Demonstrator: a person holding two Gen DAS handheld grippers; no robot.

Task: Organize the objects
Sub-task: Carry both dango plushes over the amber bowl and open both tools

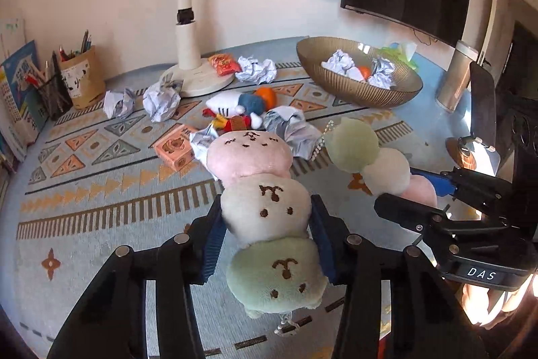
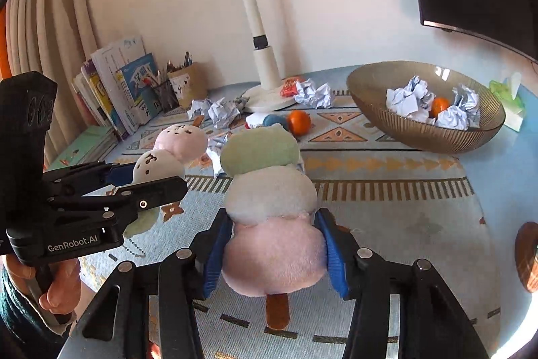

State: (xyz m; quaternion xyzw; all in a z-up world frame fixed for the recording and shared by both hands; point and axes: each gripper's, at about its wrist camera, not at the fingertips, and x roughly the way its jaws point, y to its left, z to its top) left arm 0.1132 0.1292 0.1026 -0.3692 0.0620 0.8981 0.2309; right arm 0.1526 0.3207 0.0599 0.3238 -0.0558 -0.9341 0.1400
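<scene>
Plush dango skewers, one per gripper: left gripper (image 1: 267, 224) clamps faces-up plush (image 1: 265, 211), frame centre; right gripper (image 2: 274, 244) clamps second plush (image 2: 270, 211), centre. Squeeze gently, hold level, clear crumpled paper (image 1: 161, 100), upper left, while carrying.

Crumpled paper (image 1: 160, 100), lamp base (image 1: 198, 78) ahead; near rug (image 1: 101, 224) bare

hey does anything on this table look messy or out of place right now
Yes. Crumpled paper balls lie loose on the patterned mat by the lamp base, though others already sit in the bowl. An orange also lies loose on the mat.
</scene>
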